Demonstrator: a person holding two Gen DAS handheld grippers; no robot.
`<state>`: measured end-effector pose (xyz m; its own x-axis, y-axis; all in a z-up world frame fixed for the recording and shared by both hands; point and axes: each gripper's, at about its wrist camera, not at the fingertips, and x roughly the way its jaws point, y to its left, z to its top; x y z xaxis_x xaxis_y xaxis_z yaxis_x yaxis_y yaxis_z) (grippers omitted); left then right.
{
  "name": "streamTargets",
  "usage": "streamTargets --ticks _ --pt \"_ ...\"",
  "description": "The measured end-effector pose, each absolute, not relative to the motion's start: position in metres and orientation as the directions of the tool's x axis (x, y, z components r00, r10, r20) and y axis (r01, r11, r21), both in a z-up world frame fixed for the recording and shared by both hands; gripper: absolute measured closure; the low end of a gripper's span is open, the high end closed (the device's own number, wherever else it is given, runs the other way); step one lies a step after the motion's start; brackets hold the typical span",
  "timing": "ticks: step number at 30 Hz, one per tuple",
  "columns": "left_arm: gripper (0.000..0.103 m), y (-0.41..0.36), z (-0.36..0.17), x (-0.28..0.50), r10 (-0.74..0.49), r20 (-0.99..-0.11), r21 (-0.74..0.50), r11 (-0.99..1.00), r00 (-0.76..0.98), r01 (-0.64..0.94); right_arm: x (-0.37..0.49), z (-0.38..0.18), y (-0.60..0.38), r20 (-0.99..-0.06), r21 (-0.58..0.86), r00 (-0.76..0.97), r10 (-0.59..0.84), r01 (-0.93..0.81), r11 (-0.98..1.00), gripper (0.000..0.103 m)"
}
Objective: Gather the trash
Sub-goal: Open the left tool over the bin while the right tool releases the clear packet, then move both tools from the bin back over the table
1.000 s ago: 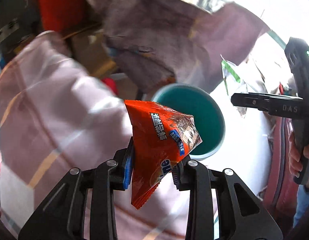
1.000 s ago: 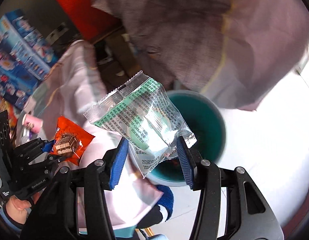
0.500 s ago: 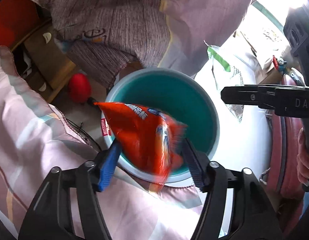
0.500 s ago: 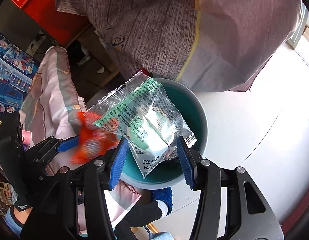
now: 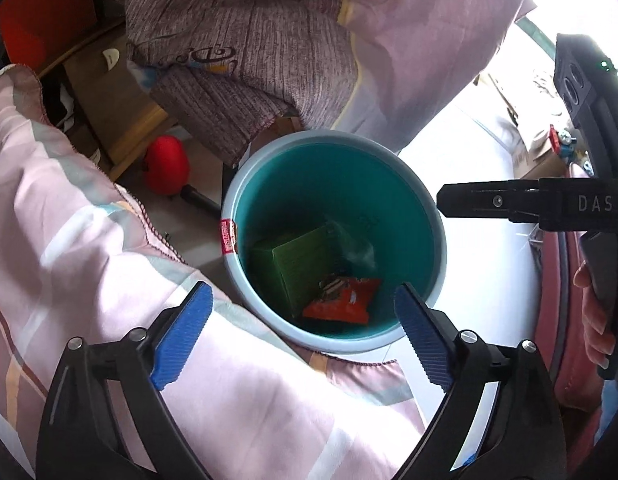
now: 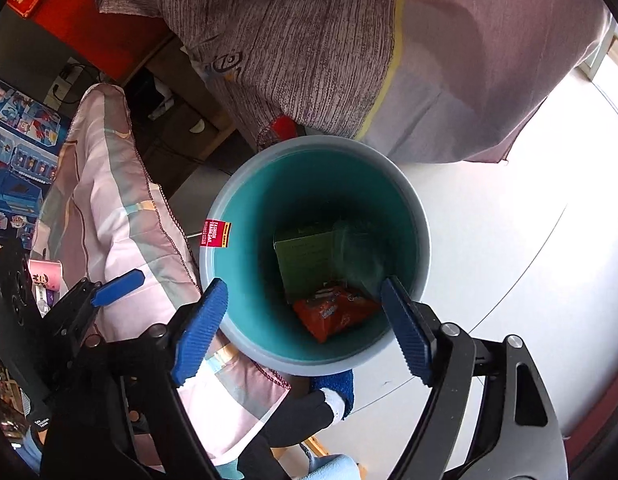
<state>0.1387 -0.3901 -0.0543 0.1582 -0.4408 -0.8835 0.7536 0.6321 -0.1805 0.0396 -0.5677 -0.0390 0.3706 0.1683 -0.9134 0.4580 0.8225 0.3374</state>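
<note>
A round bin (image 5: 437, 216) with a teal inside and a pale blue rim (image 6: 213, 208) stands on the white floor. Inside it lie an orange snack wrapper (image 5: 341, 300), also in the right wrist view (image 6: 335, 314), a green carton (image 5: 301, 256) and a clear wrapper (image 5: 355, 246). My left gripper (image 5: 305, 336) is open and empty above the bin's near rim. My right gripper (image 6: 305, 328) is open and empty above the bin. The right gripper also shows from the side in the left wrist view (image 5: 509, 204).
A pink patterned quilt (image 5: 69, 240) lies left of the bin and touches its rim. A purple-grey blanket (image 5: 245, 52) hangs behind it. A red ball-like thing (image 5: 167, 166) lies on the floor. White floor (image 6: 509, 240) spreads to the right.
Both grippers have opened. The orange wrapper dropped from the left one and the clear wrapper from the right one; both now lie inside the bin.
</note>
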Motion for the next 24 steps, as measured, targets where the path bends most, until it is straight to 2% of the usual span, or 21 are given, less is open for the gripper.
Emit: streamTargets --ticks 15,18,24 --pt "0.006 -0.348 -0.021 0.127 -0.496 -0.847 -0.223 0.656 0.189 0.721 0.032 0.005 -0.53 -0.925 0.245 0.371 0.084 0.413 0.877 0.021" --pt "0.006 -0.326 -0.012 0.125 -0.506 -0.837 -0.232 0.672 0.208 0.704 0.032 0.016 -0.51 -0.919 0.241 0.385 0.081 0.389 0.889 0.018" --pt "0.006 -0.264 -0.005 0.118 -0.507 -0.823 -0.244 0.721 0.254 0.648 0.036 0.026 -0.462 -0.921 0.222 0.379 0.09 0.32 0.921 0.018"
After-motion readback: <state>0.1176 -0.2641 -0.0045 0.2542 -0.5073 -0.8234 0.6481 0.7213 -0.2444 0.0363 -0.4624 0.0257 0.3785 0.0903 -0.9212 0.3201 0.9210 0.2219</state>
